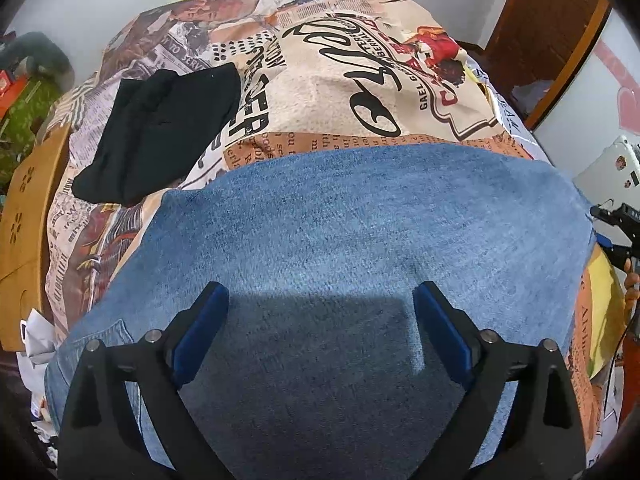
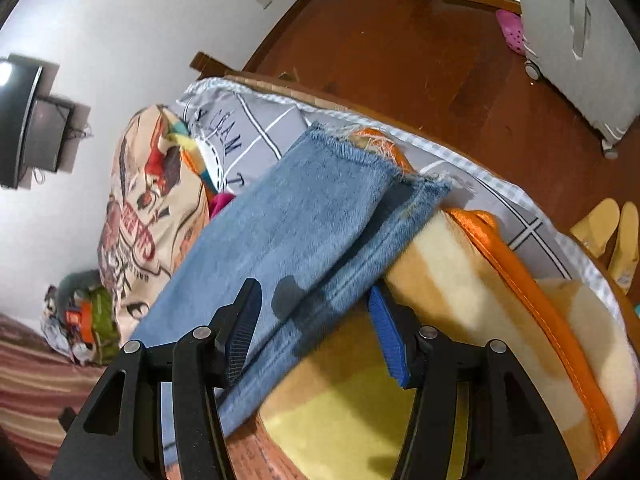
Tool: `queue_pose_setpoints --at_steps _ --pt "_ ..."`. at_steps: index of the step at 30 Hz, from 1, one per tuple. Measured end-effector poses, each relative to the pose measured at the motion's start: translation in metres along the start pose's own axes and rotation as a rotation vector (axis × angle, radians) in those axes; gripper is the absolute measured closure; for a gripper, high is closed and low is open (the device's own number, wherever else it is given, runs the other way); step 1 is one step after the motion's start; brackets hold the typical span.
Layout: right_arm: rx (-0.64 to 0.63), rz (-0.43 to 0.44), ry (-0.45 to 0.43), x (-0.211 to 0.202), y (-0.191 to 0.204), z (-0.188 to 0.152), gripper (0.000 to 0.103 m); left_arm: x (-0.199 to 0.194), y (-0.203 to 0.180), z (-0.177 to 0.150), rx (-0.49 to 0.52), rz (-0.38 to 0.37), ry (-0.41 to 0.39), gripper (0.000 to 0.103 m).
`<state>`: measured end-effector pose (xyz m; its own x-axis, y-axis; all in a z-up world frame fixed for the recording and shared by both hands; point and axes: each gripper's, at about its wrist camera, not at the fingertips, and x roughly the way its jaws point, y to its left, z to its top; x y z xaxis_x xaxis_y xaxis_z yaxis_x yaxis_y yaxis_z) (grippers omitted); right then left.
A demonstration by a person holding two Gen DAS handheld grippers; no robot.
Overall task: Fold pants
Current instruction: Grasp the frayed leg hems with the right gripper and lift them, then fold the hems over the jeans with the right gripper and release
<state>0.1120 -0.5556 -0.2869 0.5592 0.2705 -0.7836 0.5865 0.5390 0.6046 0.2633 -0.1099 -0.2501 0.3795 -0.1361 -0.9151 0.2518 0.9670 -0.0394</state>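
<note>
Pants on the bed

The pants [image 1: 340, 220] lie on the blanket [image 1: 340, 92]; a folded garment [image 1: 160, 128] lies behind-left of them, the left gripper [image 1: 320, 308] above them; their hems [image 2: 360, 148] reach toward the bed edge.

A home bedroom. A bed [image 2: 472, 168] with a grey grid-patterned sheet carries a newspaper-print blanket [image 1: 320, 92] and a yellow fleece blanket with orange satin trim [image 2: 500, 272]. The floor [image 2: 400, 40] is dark red-brown wood. Yellow slippers [image 2: 608, 232] lie beside the bed, a pink clog [image 2: 510, 30] near a white wheeled cabinet [image 2: 580, 48]. A wall-mounted screen [image 2: 24, 120] hangs on the white wall. A wooden door frame [image 1: 552, 40] stands beyond the bed.
</note>
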Motion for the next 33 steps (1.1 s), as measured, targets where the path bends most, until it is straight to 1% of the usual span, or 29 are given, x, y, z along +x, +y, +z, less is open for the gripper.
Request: queue_pose_setpoints --at_steps 3,4,6,7,8,9,10,11,13,16,20,23,26,28,30,33 --pt "0.027 -0.003 -0.016 0.01 0.0 0.008 0.052 0.0 -0.002 0.0 0.008 0.003 0.004 0.007" --pt "0.029 -0.017 -0.021 0.013 0.002 0.01 0.054 0.0 -0.002 0.0 0.01 0.002 0.007 0.007" --pt "0.019 -0.058 -0.029 0.017 0.006 0.014 0.072 -0.001 -0.001 0.0 0.013 -0.003 0.012 0.007" --pt "0.007 -0.07 -0.034 0.019 0.008 0.016 0.074 -0.001 -0.001 0.0 0.015 -0.006 0.013 0.007" --pt "-0.002 -0.075 -0.041 0.02 0.009 0.017 0.08 -0.002 -0.001 -0.001 0.018 -0.009 0.012 0.007" --pt "-0.01 -0.084 -0.048 0.02 0.01 0.017 0.088 -0.003 -0.001 -0.002 0.019 -0.012 0.012 0.007" --pt "-0.018 -0.089 -0.056 0.019 0.01 0.018 0.092 -0.004 0.0 -0.004 0.02 -0.014 0.012 0.007" --pt "-0.028 -0.089 -0.061 0.017 0.01 0.018 0.094 -0.005 0.0 -0.004 0.022 -0.015 0.013 0.007" --pt "-0.053 -0.089 -0.072 0.011 0.015 0.017 0.095 -0.007 0.0 -0.005 0.03 -0.014 0.017 0.007" --pt "-0.112 -0.089 -0.118 -0.004 0.029 0.016 0.096 -0.012 0.001 -0.005 0.039 -0.006 0.015 0.007" --pt "-0.23 -0.062 -0.203 -0.035 0.069 0.01 0.096 -0.028 0.004 -0.004 0.054 0.035 -0.043 0.007" --pt "-0.313 -0.029 -0.247 -0.056 0.1 0.002 0.096 -0.041 0.008 -0.003 0.055 0.047 -0.08 0.007" --pt "-0.392 0.026 -0.287 -0.075 0.135 -0.012 0.096 -0.055 0.013 -0.002 0.046 0.05 -0.116 0.007" --pt "-0.437 0.08 -0.3 -0.084 0.16 -0.023 0.096 -0.066 0.017 0.0 0.032 0.046 -0.143 0.007" --pt "-0.492 0.128 -0.3 -0.088 0.184 -0.037 0.096 -0.079 0.023 0.0 0.013 0.031 -0.178 0.007" --pt "-0.583 0.184 -0.273 -0.086 0.221 -0.058 0.096 -0.096 0.03 -0.001 -0.001 0.02 -0.227 0.007"
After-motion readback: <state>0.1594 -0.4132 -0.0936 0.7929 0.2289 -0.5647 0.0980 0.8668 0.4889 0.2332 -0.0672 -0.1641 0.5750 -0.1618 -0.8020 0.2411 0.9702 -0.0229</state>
